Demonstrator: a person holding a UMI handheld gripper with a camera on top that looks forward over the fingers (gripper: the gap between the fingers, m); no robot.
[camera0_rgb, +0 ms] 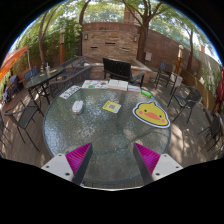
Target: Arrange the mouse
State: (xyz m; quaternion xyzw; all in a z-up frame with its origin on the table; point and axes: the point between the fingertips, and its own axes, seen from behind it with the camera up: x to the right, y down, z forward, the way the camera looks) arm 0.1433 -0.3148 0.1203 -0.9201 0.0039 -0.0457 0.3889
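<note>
A small pale mouse (78, 106) lies on the round glass table (100, 135), left of centre, well beyond my fingers. A yellow duck-shaped mat (151, 113) lies to the right of it, with a small yellow-green card (111, 106) between them. My gripper (112, 160) hovers over the near edge of the table, open, with nothing between its magenta pads (78, 158).
Papers and books (110, 85) lie at the far side of the table, with a dark monitor-like object (117, 68) behind them. Metal chairs (28, 110) ring the table, and a brick wall and trees stand beyond.
</note>
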